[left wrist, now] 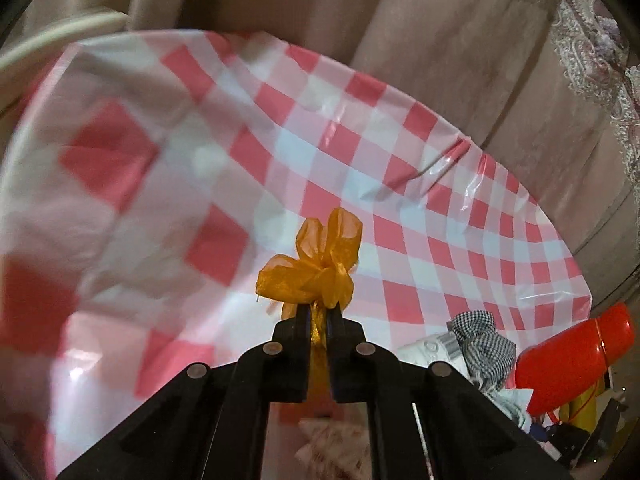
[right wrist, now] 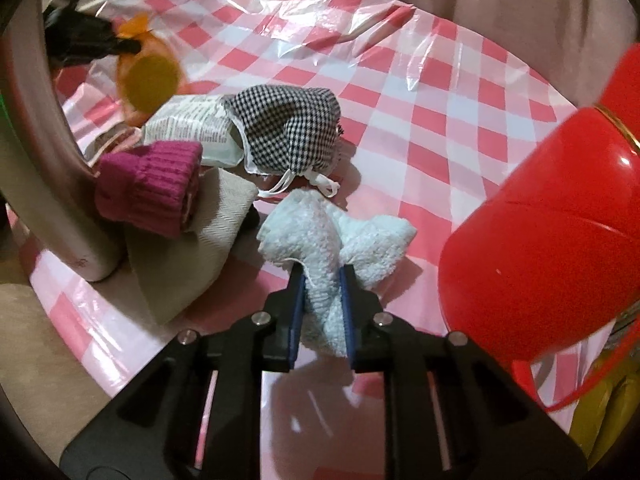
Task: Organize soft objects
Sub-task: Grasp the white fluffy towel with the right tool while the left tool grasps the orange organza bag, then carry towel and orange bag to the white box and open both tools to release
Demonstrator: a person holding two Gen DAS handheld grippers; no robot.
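red flask (right wrist: 552, 216) right | checked tablecloth (right wrist: 420, 128) | curtain (left wrist: 460, 60), perhaps

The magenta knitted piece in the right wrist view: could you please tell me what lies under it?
The magenta knitted piece rests on a folded beige cloth; whatever lies beneath that cloth is covered.

Newsprint-patterned pouch (right wrist: 192, 128) carries dense print; too small to read.

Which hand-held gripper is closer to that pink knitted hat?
Probably right. The right hand-held gripper grips a white towel beside the hat; the left is farther back, lifting an orange pouch.
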